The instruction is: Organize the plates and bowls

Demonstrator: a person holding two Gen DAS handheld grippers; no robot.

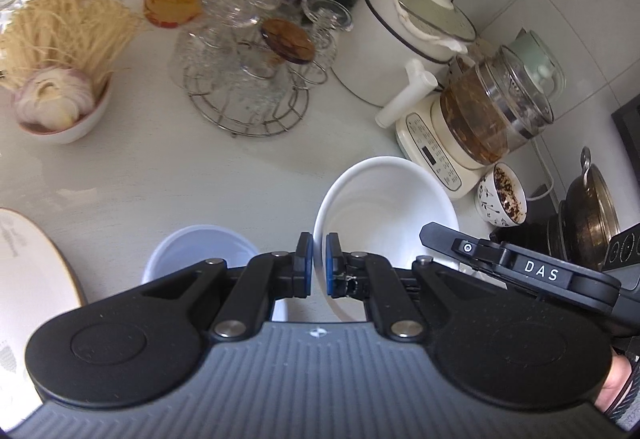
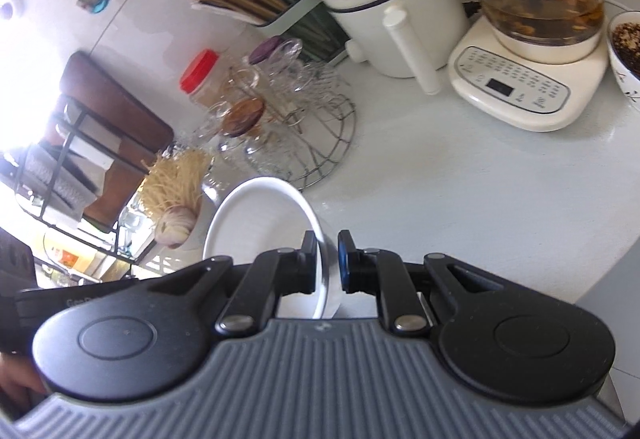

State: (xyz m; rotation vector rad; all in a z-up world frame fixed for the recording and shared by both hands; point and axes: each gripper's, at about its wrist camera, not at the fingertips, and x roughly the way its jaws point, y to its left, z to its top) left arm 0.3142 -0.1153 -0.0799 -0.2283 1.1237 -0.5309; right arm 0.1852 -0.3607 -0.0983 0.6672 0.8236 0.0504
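A white bowl (image 1: 384,207) is tilted above the white counter. My left gripper (image 1: 319,265) is shut on its left rim. The same white bowl (image 2: 260,223) shows in the right wrist view, where my right gripper (image 2: 329,261) is shut on its right rim. The right gripper's body (image 1: 540,271) shows at the right of the left wrist view. A pale blue bowl (image 1: 200,251) sits on the counter just left of and below the left gripper. A white plate (image 1: 28,279) lies at the left edge.
A wire rack of glass cups (image 1: 248,79) stands in the middle. A bowl with onion and noodles (image 1: 60,107) is at left. A white pot (image 1: 400,39), a glass kettle on its base (image 1: 472,119), a spice bowl (image 1: 504,195) and a dark pot (image 1: 588,215) stand at right.
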